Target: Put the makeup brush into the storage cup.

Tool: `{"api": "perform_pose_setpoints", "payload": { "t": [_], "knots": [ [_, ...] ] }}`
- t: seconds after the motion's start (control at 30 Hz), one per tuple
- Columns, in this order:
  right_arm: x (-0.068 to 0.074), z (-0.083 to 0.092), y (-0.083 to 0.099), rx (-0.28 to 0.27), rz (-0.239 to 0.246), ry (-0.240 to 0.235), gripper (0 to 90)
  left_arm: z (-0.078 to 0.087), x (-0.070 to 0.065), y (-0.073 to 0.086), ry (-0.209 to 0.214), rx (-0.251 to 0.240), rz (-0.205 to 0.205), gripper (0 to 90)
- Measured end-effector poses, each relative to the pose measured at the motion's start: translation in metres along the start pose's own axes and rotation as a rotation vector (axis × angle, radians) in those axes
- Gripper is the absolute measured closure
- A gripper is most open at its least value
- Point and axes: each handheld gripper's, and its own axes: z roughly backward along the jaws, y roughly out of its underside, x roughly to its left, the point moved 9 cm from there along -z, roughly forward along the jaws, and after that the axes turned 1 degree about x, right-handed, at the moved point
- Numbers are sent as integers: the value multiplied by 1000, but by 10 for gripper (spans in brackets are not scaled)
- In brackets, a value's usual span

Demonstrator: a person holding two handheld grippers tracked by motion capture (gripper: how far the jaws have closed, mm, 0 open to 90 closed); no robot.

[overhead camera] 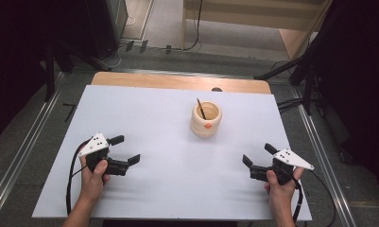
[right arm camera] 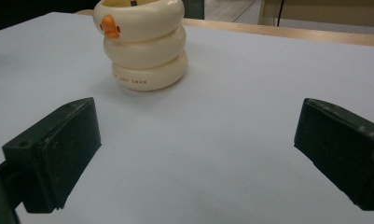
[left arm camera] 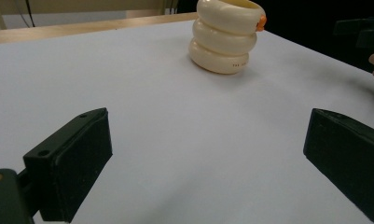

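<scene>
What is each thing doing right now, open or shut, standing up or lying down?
Left gripper: open, holding nothing, apart from the cup.
Right gripper: open, holding nothing, apart from the cup.
Cup: standing upright on the table, untouched.
Pen: inside the cup, leaning.

Even overhead light falls on the white table (overhead camera: 168, 189), with faint shadows and no glare. Surroundings at nine and three o'clock sink into darkness. Close-up views look slightly soft.

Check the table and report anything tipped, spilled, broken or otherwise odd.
Nothing stands out. The cream ringed pot stands upright on the white table, with a dark pen leaning inside it. No spill or damage shows. The left gripper and right gripper are open, clear of the pot.
</scene>
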Motion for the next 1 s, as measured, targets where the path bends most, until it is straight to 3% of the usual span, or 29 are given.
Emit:
{"api": "perform_pose_setpoints", "payload": {
  "t": [0.33,0.7,1.0],
  "knots": [
    [2,3,5,11,28,-13,14,13,3,7,-24,-3,-6,18],
    [-2,6,6,4,12,-17,15,34,13,12,-60,-32,-15,18],
    [-6,6,8,-4,-5,-4,18,50,19,20,-84,-29,-14,18]
  ]
}}
